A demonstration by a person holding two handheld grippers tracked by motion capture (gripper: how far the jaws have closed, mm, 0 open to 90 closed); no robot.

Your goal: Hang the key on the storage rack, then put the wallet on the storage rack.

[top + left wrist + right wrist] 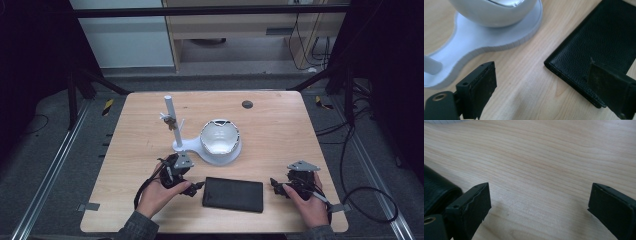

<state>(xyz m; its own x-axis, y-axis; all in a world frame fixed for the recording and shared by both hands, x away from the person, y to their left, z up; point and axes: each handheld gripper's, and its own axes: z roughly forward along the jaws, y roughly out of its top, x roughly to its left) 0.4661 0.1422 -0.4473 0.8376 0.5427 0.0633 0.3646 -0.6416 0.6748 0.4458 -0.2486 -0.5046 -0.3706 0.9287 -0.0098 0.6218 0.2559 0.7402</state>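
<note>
High view, wallet: a flat black leather wallet [233,194] lies closed on the wooden table [280,130], at 6 o'clock from the white bowl [220,137] on its white stand [186,145].
High view, left gripper [198,186]: at 9 o'clock of the wallet, just beside its short edge, jaws spread.
High view, right gripper [275,184]: at 3 o'clock of the wallet, near the opposite short edge, jaws parted.
Left gripper view, wallet [599,47]: its corner sits between the jaws, toward 2 o'clock; one jaw overlaps the leather, the other stands over bare wood. Nothing is gripped.
Left gripper view, stand [486,37]: at 11 o'clock, close behind.
Right gripper view, wallet [436,190]: its rounded edge shows at 9 o'clock, outside the wide-open jaws; bare wood lies between them.
Handling: probably light, limp and grainy rather than slippery, and it may flop open if lifted by one flap.
Hold: best taken across the folded spine or both short edges, pinching full thickness; lying flat, an edge must be slid under first.
</note>
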